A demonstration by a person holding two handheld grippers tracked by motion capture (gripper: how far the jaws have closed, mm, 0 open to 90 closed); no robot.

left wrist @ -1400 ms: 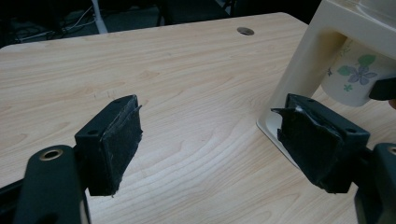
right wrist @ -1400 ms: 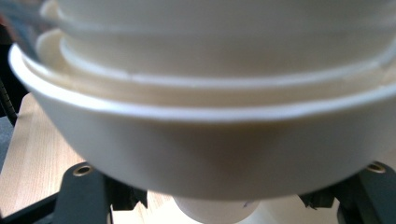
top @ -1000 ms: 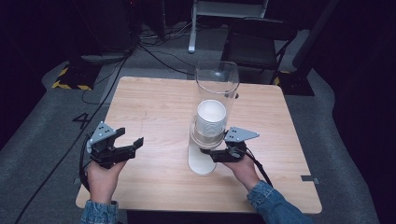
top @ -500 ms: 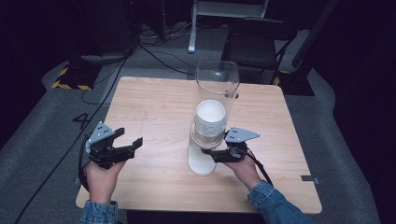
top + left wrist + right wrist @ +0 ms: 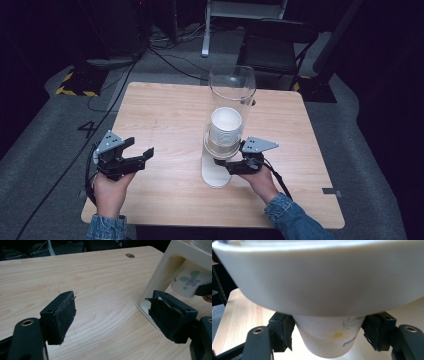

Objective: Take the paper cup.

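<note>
A cup dispenser stands mid-table: a clear tube (image 5: 232,87) holds a stack of white paper cups (image 5: 226,120) above a cream stand (image 5: 215,172). My right gripper (image 5: 225,162) reaches under the tube from the right. In the right gripper view its black pads (image 5: 285,331) are shut on the lowest flowered paper cup (image 5: 329,335), which hangs below the cream collar (image 5: 319,277). My left gripper (image 5: 140,150) rests open near the table's left front, well apart from the dispenser. Between its jaws (image 5: 111,305) lies only bare wood; the flowered cup (image 5: 188,281) and the stand (image 5: 165,270) show at the right.
The wooden table (image 5: 165,110) has a small cable hole (image 5: 130,255) near its far edge behind the dispenser. A dark chair (image 5: 277,45) and floor cables (image 5: 170,60) lie beyond the table. Both forearms come in over the front edge.
</note>
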